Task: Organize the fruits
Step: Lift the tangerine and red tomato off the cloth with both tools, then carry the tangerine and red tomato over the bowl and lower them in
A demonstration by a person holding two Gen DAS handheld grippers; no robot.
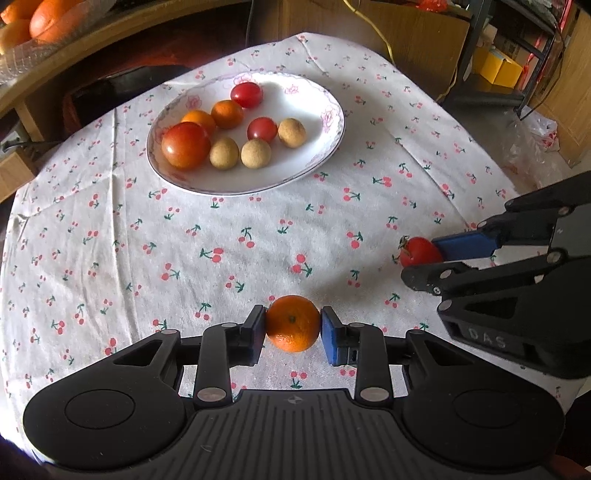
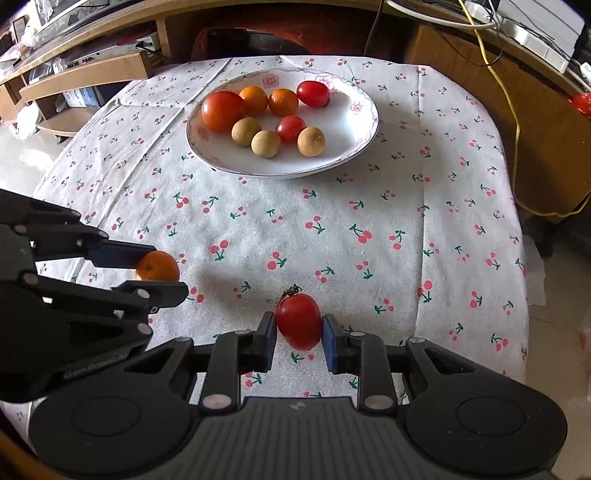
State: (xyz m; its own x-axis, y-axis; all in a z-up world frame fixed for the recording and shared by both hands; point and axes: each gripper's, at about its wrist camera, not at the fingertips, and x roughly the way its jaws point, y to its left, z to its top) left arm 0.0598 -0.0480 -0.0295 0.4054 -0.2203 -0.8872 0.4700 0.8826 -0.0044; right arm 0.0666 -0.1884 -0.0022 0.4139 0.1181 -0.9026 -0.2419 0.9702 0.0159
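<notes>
My left gripper [image 1: 293, 325] is shut on a small orange [image 1: 293, 314], pads pressing both its sides, low over the cherry-print tablecloth [image 1: 221, 258] near the front edge. My right gripper [image 2: 299, 328] is shut on a red cherry tomato [image 2: 299, 317] with a green stalk. Each gripper also shows in the other view: the right gripper [image 1: 421, 260] with its tomato [image 1: 419, 251], the left gripper [image 2: 166, 271] with its orange [image 2: 159, 266]. Farther back, a white flowered plate [image 1: 332, 122] [image 2: 354, 125] holds a large tomato, two small oranges, two cherry tomatoes and three tan longans.
A glass bowl of oranges [image 1: 37, 22] sits on a wooden shelf at the far left. A yellow cable [image 2: 513, 110] hangs behind the table's right side, near cardboard boxes and a plastic bag [image 1: 535, 140]. Bare cloth lies between the grippers and the plate.
</notes>
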